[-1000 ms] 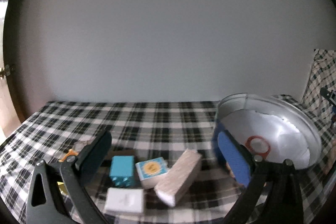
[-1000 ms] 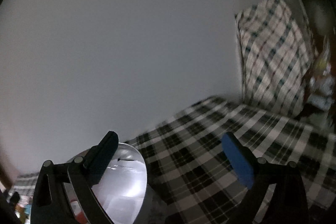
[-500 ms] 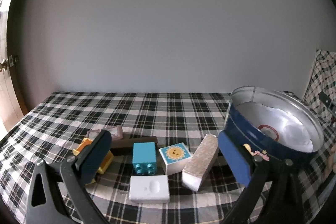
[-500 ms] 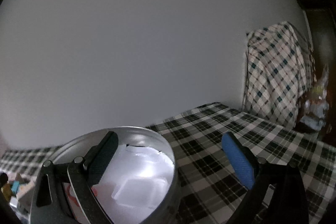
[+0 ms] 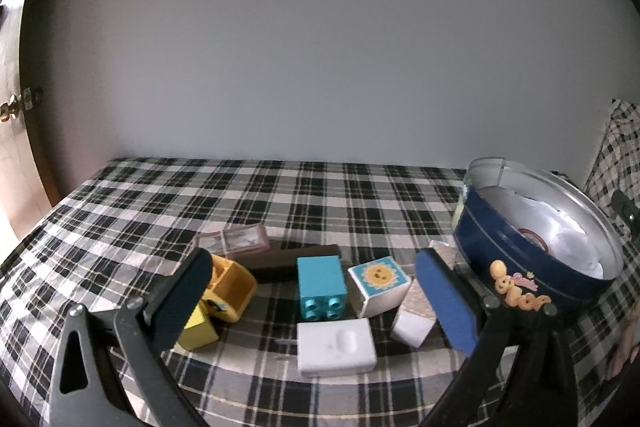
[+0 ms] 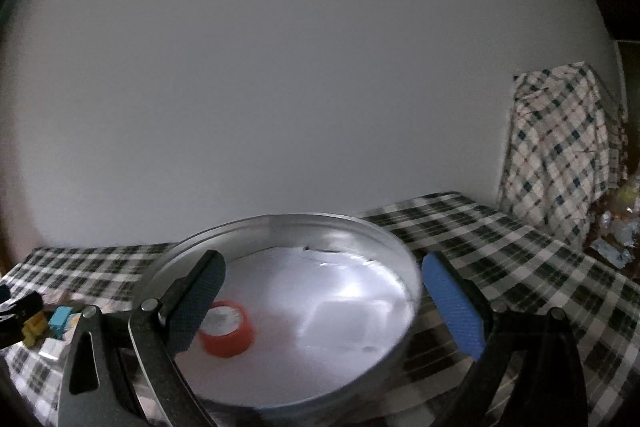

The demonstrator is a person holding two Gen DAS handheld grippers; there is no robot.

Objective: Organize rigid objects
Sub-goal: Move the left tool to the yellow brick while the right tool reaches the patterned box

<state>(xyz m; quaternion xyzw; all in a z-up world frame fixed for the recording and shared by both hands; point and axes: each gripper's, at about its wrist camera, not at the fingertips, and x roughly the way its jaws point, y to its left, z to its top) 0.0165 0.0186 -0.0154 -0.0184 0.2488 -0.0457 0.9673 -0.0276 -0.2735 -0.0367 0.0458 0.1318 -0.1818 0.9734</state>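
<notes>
— While the left gripper (image 5: 312, 301) has drawn back since the earlier frame, what shows now?
— More of the pile, low centre: a teal block (image 5: 321, 285), a sun cube (image 5: 378, 285), a white box (image 5: 335, 346), yellow toys (image 5: 224, 297) half behind the black finger, a dark bar (image 5: 296, 259) and a banded wad (image 5: 236, 241). Jaws spread, holding nothing.
— And the right gripper (image 6: 322, 303)?
— It has swung over the tin (image 6: 280, 227), which now fills the lower frame. Jaws released, empty.
— Materials?
— Round metal tin (image 5: 536, 267), blue outside with a cartoon print, shiny inside, white-lined. A red tape roll (image 6: 228, 329) lies inside, blurred. The checked cloth (image 5: 240, 195) looks soft; table or bed, I cannot tell.
— Hidden?
— A pale slab (image 5: 414, 315) is partly behind the blue finger.
</notes>
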